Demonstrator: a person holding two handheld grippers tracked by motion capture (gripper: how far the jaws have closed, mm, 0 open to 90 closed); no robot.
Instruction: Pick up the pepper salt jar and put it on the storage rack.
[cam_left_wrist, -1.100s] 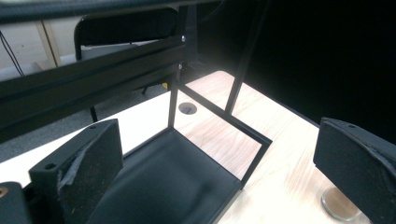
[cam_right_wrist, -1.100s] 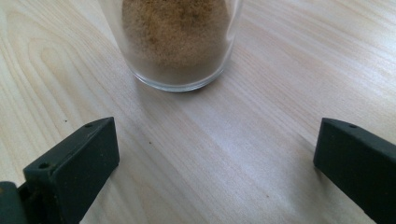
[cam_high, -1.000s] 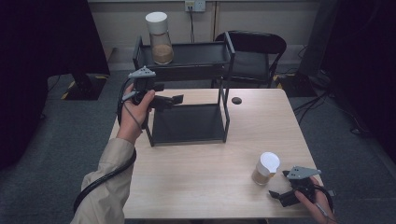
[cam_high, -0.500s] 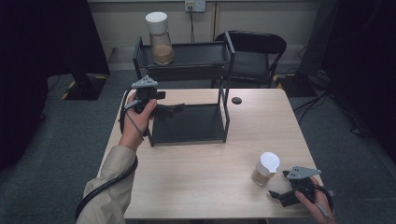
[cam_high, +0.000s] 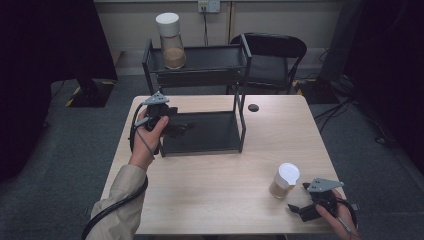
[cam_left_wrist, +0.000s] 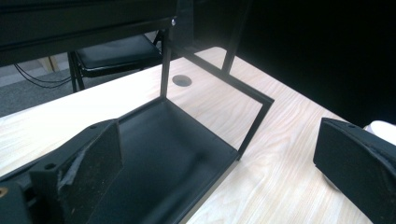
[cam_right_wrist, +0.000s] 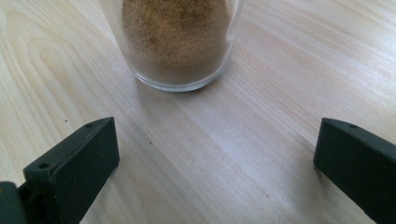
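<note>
**Inspector:** Where do the tongs stand?

**Onlooker:** The right tongs (cam_high: 299, 199) sit low at the near right corner of the table (cam_high: 225, 200), jaws spread wide and empty. In the right gripper view the glass jar (cam_right_wrist: 177, 42) of brown powder stands just ahead of them, apart from both jaws. From the high view, that jar (cam_high: 285, 181) is upright, white lid on, near the table's front right edge.

**Inspector:** And the left?

**Onlooker:** The left tongs (cam_high: 182, 129) are at the left front post of the black rack (cam_high: 240, 115), jaws also well open, holding nothing, pointing over the lower shelf (cam_left_wrist: 159, 154). A second, taller jar (cam_high: 171, 40) already stands on the top shelf.

**Inspector:** Your judgement on the step in hand?

**Onlooker:** I take it to be picking up the near jar for shelving. To do it well: slide the right tongs straight forward until the glass sits centred between the jaws, close on the body below the lid, not on the rounded base, and squeeze firmly, since smooth glass may slip. Lift it vertically to keep the powder level, and keep the left tongs clear of the path.
</note>
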